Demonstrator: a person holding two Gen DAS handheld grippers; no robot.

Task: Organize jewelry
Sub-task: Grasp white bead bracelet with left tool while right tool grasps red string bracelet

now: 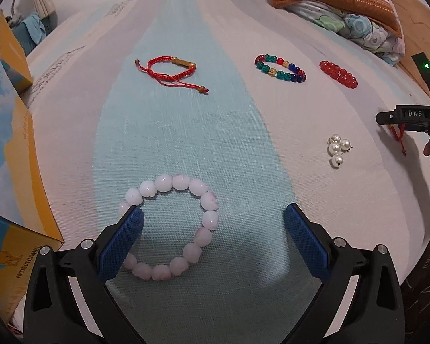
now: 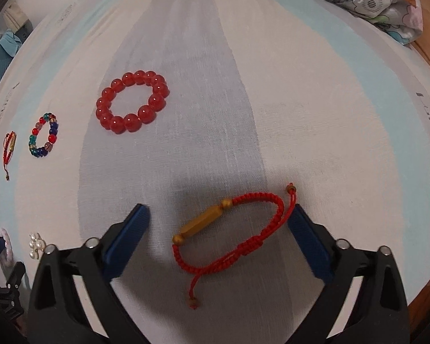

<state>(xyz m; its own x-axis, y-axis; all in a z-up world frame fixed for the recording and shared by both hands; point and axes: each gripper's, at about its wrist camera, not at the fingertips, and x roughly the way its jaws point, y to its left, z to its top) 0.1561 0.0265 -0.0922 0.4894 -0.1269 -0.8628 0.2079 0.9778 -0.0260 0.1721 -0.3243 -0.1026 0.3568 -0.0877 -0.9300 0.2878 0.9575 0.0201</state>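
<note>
surface: a bed (image 1: 186, 132) with a sheet striped pale blue, grey and cream carries all the jewelry; a folded quilt (image 1: 355, 25) sits at its far edge and a yellow and blue box (image 1: 11, 154) lies along the left side in the left wrist view.
left tool (image 1: 213, 218): released, jaws spread wide, low over the pink bead bracelet (image 1: 169, 229); one blue pad overlaps the ring's left side, the other stands clear to the right. whether that pad touches the beads i cannot tell.
right tool (image 2: 219, 215): released, jaws spread, with the red cord bracelet (image 2: 232, 229) lying between them on the sheet; the right pad is just beside the cord loop, not pressing on it.
untouched pieces: a second red cord bracelet (image 1: 169, 71), a multicolour bead bracelet (image 1: 281, 68) and a red bead bracelet (image 1: 338, 74) lie apart along the far part of the bed; a small cluster of pearls (image 1: 336, 149) lies nearer.
done so far: nothing looks gathered or sorted; each piece lies alone on the sheet and no tray or jewelry holder shows.
left to do: judged from this, nearly everything; both tools seem poised for a first pick-up, and neither grips anything yet.
destination: unclear; the yellow and blue box might serve, but that is a guess.
</note>
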